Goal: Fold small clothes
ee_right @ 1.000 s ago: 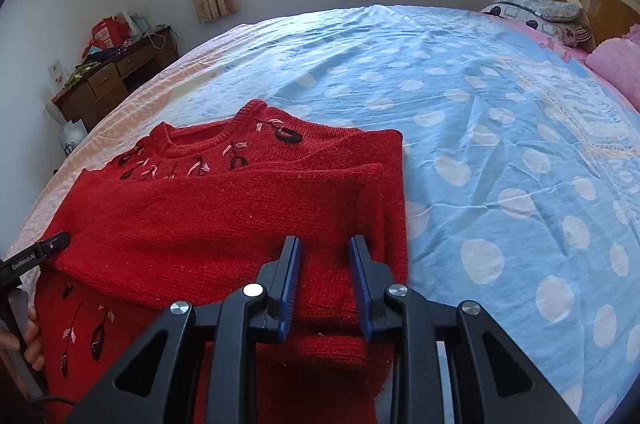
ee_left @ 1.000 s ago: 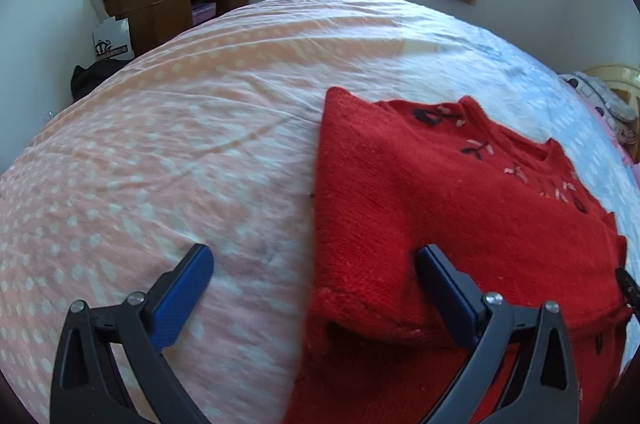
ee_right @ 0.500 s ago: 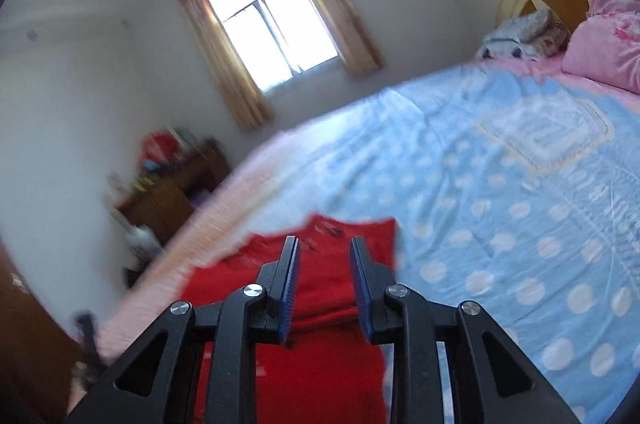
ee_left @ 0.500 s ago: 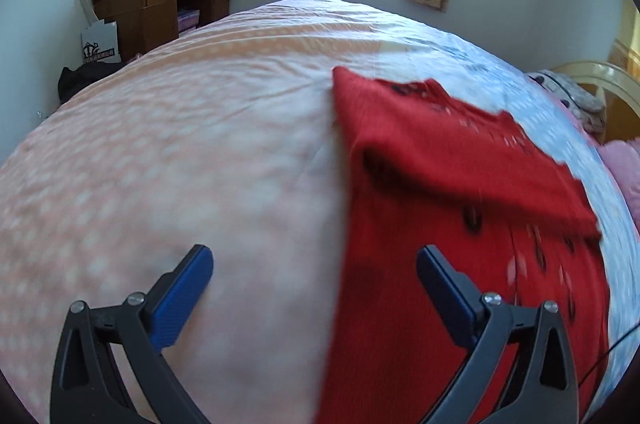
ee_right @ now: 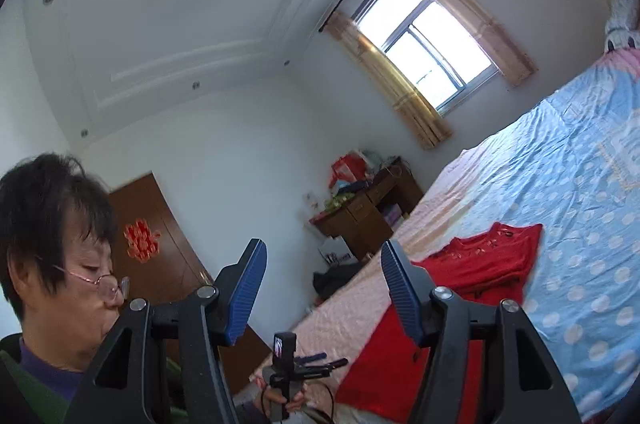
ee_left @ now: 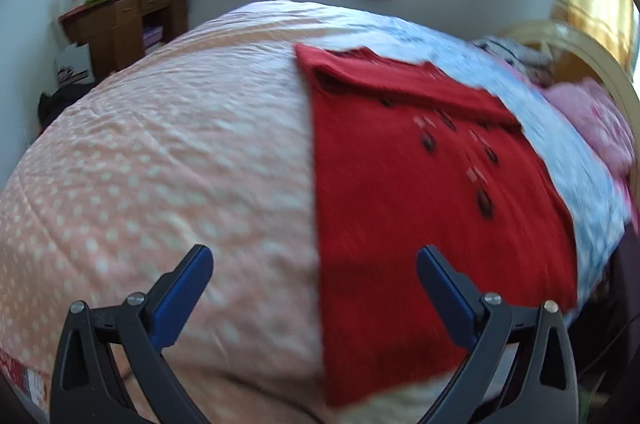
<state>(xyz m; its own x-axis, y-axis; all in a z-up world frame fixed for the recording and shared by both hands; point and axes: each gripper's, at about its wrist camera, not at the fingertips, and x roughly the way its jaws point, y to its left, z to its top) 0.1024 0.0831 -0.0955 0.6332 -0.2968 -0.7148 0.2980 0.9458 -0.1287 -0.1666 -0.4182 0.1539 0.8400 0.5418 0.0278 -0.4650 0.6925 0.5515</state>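
Observation:
A red knitted sweater [ee_left: 420,184] with small dark and pink flower marks lies flat on the bed, its sleeves folded across the chest at the far end. My left gripper [ee_left: 314,276] is open and empty, held above the bed at the sweater's near left edge. My right gripper [ee_right: 324,288] is open and empty, lifted high and tilted away from the bed. The sweater [ee_right: 472,284] shows to its right, below it. The left gripper [ee_right: 296,364] also shows in the right wrist view, low down in the person's hand.
The bed has a pink dotted cover [ee_left: 160,164] on the left and a blue dotted one [ee_right: 580,204] on the right. A wooden desk [ee_left: 124,24] with clutter stands by the far wall. Pink pillows [ee_left: 592,120] and a headboard are at right. The person's head [ee_right: 56,244] is close by.
My right gripper opened, let go of the sweater's sleeve and swung up and away from the bed. My left gripper, open throughout, drew back toward the sweater's hem.

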